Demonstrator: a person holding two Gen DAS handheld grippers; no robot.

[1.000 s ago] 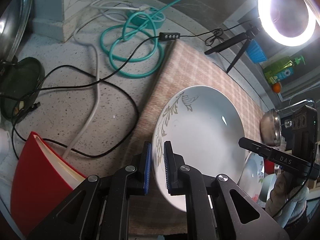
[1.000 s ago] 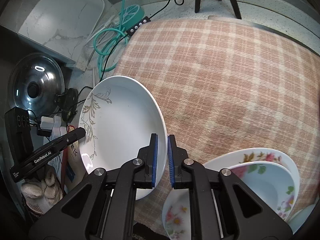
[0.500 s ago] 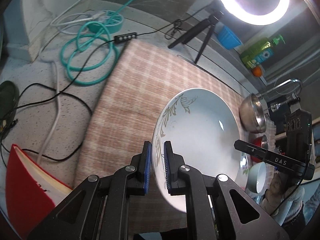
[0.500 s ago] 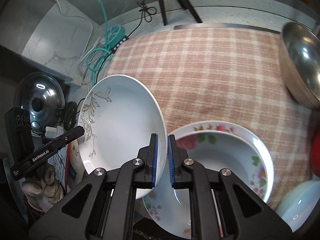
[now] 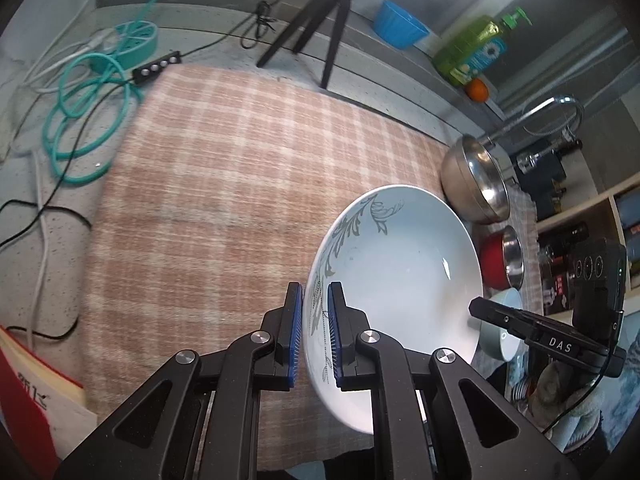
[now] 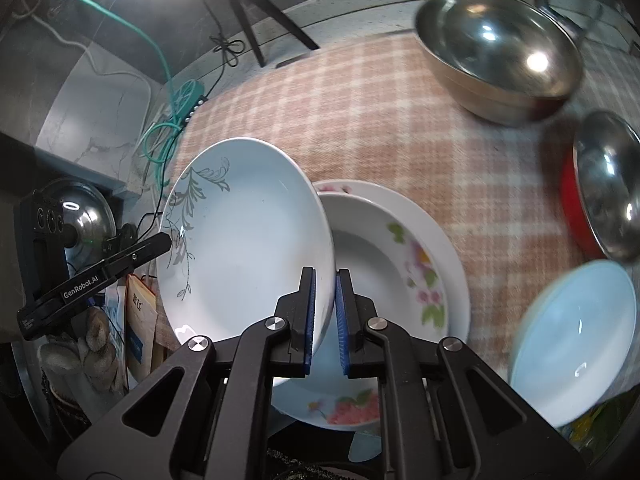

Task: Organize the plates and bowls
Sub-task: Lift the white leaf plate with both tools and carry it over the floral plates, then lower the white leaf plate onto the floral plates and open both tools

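1. While both grippers hold it, the white leaf plate (image 6: pixel 244 240) hangs in the air, tilted, just above the flowered plates (image 6: pixel 400 264) and partly over them.
2. Left gripper (image 5: pixel 314 336) is almost closed, pinching the leaf plate's left rim. Right gripper (image 6: pixel 324 312) is almost closed too, pinching the right rim.
3. Two flowered plates already sit stacked on the checked cloth (image 6: pixel 400 120), I think. The leaf plate is not on the stack yet.
4. Beyond the flowered plates stand a big steel bowl (image 6: pixel 500 64), a red bowl with a steel inside (image 6: pixel 600 188) and a pale blue bowl (image 6: pixel 572 332). They look loose, so nesting them may be left.
5. A second ago, the leaf plate was off to the left of the flowered plates. Now it has come across to them, and the steel bowls have come into view.
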